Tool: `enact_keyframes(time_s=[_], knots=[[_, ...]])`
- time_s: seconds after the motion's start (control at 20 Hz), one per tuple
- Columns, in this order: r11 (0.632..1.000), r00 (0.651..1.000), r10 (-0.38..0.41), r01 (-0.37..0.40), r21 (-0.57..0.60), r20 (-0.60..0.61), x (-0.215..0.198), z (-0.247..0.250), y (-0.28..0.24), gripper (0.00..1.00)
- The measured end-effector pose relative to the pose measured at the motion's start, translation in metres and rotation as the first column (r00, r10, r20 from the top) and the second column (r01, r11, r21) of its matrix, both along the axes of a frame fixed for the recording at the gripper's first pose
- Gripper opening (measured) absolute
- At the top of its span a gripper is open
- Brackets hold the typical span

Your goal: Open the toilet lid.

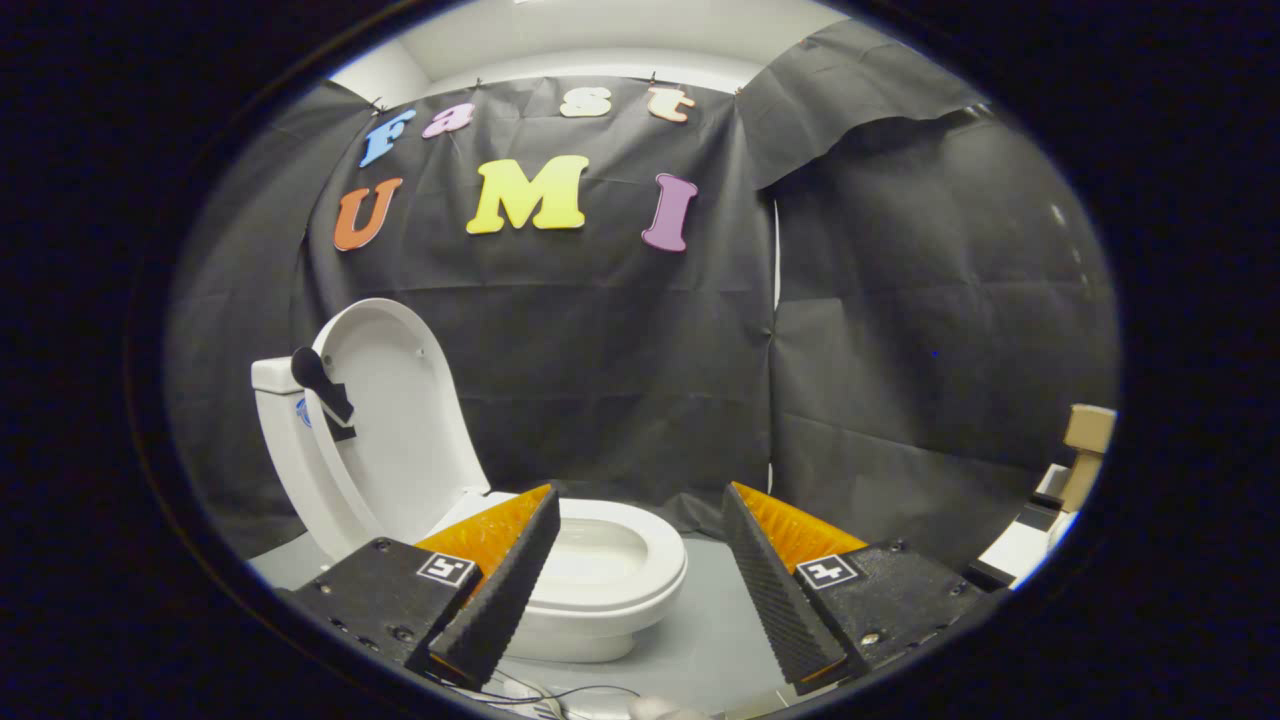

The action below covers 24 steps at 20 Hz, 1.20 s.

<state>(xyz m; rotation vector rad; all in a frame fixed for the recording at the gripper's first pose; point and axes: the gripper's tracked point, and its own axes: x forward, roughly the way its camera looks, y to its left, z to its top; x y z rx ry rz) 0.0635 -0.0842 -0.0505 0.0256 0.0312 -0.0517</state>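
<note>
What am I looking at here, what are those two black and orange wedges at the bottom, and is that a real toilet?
The wedges are the two fingers of a hand-held gripper, a clamp a person carries instead of a robot arm. The camera rides on it and looks forward along the fingers, so they show at the bottom. Its wide lens bends the scene into a round shape. The fingers stand wide apart and hold nothing.

Just beyond them a white toilet sits on a grey floor; whether it is a working one I cannot tell. Its lid stands raised against the tank, so the bowl is uncovered. A black handle is fixed at the lid's edge. Black cloth forms the booth's walls, and some boxes sit off to the right.
</note>
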Motion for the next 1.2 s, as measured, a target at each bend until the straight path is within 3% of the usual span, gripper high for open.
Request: enact_keyframes(time_s=[0.6, 1.2], knots=[[0.999, 0.999, 0.045, -0.045, -0.016, -0.014, -0.001, -0.006, 0.022, 1.0], [0.999, 0.999, 0.034, -0.034, 0.009, -0.03, 0.003, -0.011, 0.016, 1.0]])
